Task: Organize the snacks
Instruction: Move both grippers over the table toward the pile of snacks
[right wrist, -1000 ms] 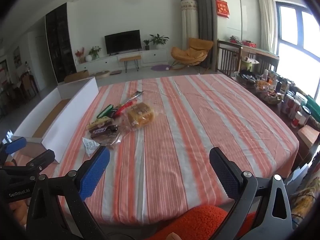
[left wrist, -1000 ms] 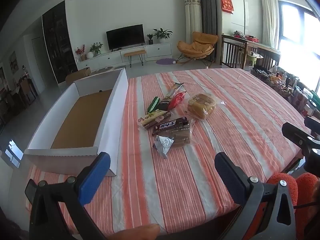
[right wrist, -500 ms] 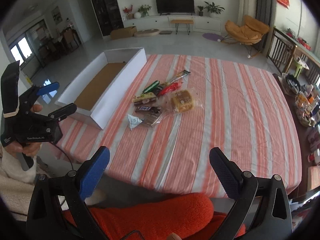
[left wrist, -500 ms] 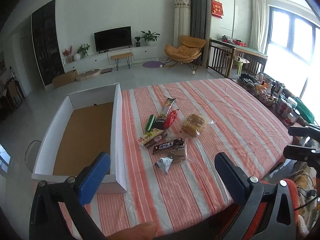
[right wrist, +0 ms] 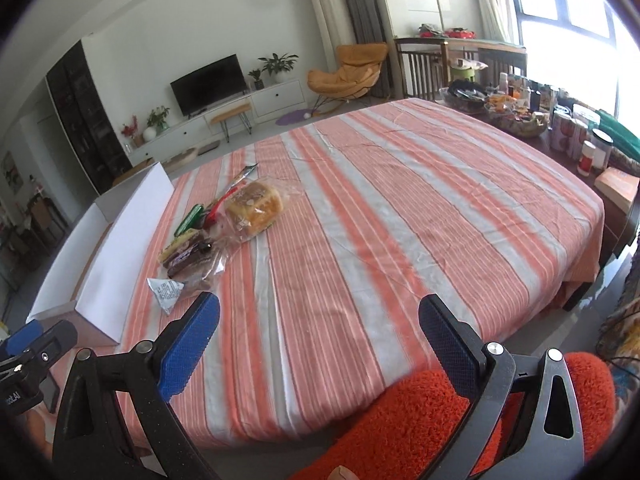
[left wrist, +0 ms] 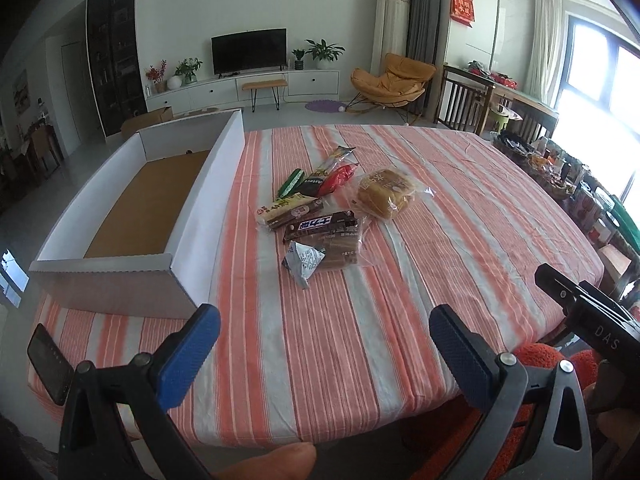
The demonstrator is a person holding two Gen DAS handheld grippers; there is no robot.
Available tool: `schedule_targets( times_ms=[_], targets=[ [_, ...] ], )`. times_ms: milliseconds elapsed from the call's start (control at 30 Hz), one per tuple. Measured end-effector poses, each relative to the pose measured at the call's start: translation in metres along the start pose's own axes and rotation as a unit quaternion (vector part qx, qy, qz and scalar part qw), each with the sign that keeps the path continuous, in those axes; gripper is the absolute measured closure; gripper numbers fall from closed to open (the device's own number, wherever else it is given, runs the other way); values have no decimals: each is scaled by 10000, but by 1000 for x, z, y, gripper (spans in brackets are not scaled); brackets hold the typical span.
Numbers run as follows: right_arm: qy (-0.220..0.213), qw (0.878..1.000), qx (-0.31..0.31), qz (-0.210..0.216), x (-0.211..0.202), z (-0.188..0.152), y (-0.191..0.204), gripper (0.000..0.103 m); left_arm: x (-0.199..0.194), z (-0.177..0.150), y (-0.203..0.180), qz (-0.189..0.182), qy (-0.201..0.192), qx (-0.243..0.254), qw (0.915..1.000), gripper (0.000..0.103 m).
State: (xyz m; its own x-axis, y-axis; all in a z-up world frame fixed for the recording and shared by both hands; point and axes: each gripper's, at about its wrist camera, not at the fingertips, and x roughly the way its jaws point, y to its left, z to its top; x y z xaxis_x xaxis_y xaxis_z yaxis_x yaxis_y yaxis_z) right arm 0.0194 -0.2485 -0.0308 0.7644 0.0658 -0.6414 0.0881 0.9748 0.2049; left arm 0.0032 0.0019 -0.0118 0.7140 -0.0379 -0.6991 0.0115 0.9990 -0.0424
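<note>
Several wrapped snacks lie in a cluster mid-table: a bagged bread loaf [left wrist: 385, 193] [right wrist: 254, 204], a brown chocolate bar [left wrist: 321, 225], a yellow-brown bar [left wrist: 289, 209], a green stick [left wrist: 291, 182], a red pack [left wrist: 338, 177] and a small silver triangular pack [left wrist: 304, 261] [right wrist: 165, 292]. An open white cardboard box [left wrist: 192, 216] [right wrist: 120, 248] with a brown floor stands left of them. My left gripper [left wrist: 324, 348] is open, held over the near table edge, short of the snacks. My right gripper [right wrist: 318, 338] is open too, with nothing between its blue pads.
The striped orange cloth covers the table [left wrist: 460, 240]. Jars, cans and baskets crowd the far right edge [right wrist: 568, 136]. A person's orange fuzzy sleeve [right wrist: 420, 420] shows low in the right wrist view. A phone [left wrist: 50, 362] lies at the table's near left corner.
Both grippers have come back down closer to the table after being raised. The right wrist view swung from a high look-down to a low angle. The snacks and box have not moved.
</note>
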Motion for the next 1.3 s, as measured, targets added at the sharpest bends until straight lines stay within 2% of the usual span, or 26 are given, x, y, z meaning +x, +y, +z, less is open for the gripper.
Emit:
schedule_targets(
  times_ms=[133,633,967,1067,1167,1300],
  targets=[
    [-221,9994,-241,-105,-8,-2,5,2,2,1,-2,87,-38,28,10000,0],
    [9,9987,-470,-203,11,-4,14,2,23,-6,-1,164,121,35,9998,0],
    [132,9970,-735,-201,30,-6,22,2,50,-10,4,303,371,40,9988,0],
    [237,9956,-890,-181,54,4,23,2,58,-13,4,311,451,72,9985,0],
    [234,9908,-1287,-361,93,15,24,2,62,-15,6,310,489,80,9983,0],
    [779,9863,-1336,-571,155,25,11,2,68,-15,12,400,532,35,9978,0]
  ],
)
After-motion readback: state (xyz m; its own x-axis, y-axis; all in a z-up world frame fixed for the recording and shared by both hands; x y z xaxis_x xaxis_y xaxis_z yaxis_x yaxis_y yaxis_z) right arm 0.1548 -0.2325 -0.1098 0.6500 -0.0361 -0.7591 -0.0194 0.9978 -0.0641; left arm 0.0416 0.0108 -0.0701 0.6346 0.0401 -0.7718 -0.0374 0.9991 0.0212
